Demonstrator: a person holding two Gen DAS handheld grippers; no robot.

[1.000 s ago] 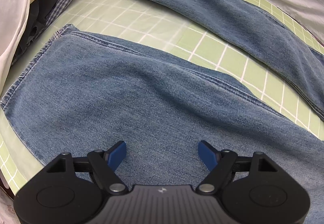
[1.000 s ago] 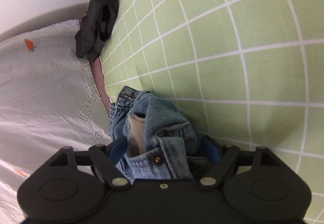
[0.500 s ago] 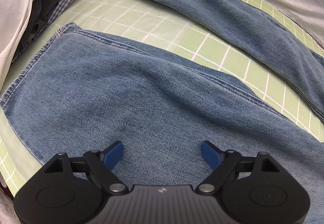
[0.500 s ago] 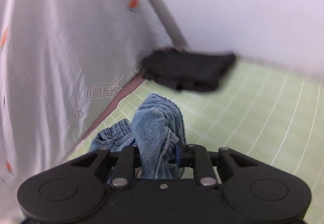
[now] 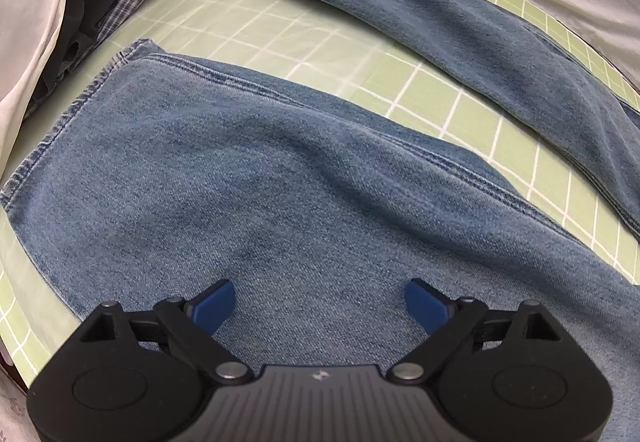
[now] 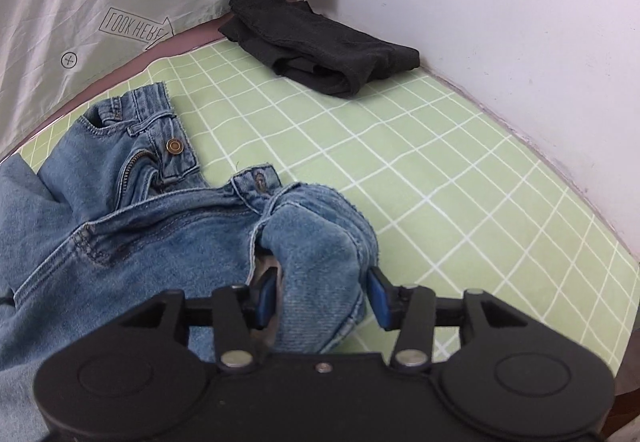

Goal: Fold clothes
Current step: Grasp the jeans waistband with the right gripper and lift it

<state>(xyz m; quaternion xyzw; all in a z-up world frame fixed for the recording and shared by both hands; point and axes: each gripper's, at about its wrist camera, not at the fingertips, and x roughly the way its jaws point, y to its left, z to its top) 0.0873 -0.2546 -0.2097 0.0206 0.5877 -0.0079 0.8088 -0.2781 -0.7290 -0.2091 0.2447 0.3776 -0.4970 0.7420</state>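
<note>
Opening my right tongs [image 6: 322, 292] around a bunched jeans [image 6: 168, 226] fold between the pads, my left tongs [image 5: 320, 300] spreading wide, empty, above a flat leg.

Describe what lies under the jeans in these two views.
The jeans lie spread on a green mat with a white grid, seen between the two legs and beyond the waistband. Whatever the denim covers is hidden.

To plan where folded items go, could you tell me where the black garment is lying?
In the right wrist view, the black garment lies bunched at the far corner of the green grid mat, against the white wall, beyond the jeans.
</note>
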